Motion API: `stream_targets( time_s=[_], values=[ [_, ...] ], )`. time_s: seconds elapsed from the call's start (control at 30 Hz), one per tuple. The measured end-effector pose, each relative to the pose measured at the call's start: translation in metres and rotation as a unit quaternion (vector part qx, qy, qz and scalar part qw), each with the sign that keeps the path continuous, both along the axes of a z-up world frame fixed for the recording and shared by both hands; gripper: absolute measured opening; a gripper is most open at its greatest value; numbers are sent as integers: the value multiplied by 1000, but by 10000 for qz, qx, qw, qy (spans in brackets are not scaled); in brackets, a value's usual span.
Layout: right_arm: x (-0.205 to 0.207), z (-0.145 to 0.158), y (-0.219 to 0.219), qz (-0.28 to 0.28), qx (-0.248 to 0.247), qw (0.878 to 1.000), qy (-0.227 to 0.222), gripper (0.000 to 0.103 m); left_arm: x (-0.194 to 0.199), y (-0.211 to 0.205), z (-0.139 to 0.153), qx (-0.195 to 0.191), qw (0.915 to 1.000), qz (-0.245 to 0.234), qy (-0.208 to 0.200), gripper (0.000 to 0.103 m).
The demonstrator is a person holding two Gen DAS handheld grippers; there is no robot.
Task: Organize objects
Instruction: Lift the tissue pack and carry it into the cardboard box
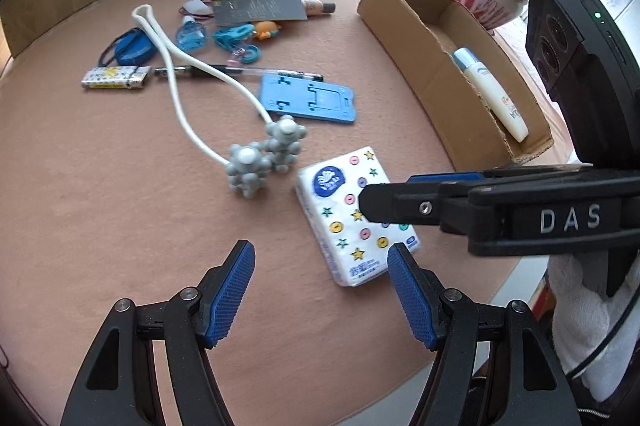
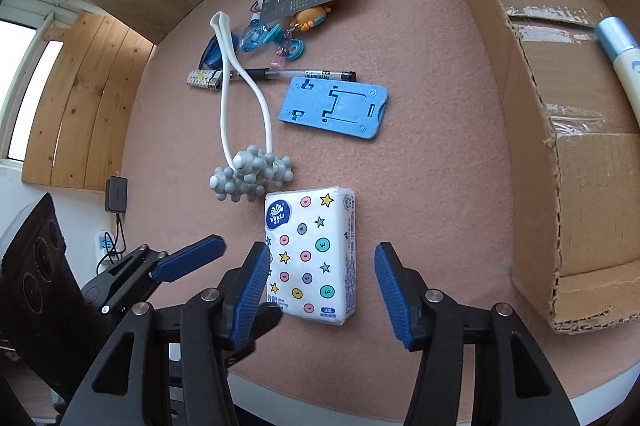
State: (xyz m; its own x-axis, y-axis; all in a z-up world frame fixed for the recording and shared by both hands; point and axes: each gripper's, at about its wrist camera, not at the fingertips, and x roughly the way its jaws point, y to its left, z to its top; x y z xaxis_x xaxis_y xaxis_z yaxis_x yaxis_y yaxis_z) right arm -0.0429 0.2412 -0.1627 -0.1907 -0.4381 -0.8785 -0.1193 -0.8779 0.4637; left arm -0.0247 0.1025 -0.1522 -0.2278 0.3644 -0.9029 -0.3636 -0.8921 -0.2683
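Right gripper (image 2: 320,290): jaws apart, straddling tissue pack (image 2: 310,254) near table's (image 2: 440,186) front edge.
Left gripper (image 1: 320,290): jaws apart, empty.

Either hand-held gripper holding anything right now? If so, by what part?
Nothing is held. The left hand-held gripper is open over bare table. The right hand-held gripper is open, its fingers either side of the tissue pack, not closed on it.

Readable text: two items.
Tissue pack (image 2: 310,252) near the table's front edge: "Vinda" on its blue oval logo, "3" on the teal buttons. Right gripper (image 1: 362,200) body: raised letters "DAS".
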Motion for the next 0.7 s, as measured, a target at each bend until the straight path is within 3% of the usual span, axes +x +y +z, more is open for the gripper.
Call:
stream_targets(
  time_s=[0.1, 0.7],
  values=[
    [2, -3, 2, 30, 7, 10000, -33, 40, -1, 7, -3, 59, 10000, -28, -48, 72],
    [1, -7, 1, 220, 4, 9997, -80, 31, -13, 24, -19, 398, 9985, 135, -350, 62]
  ],
)
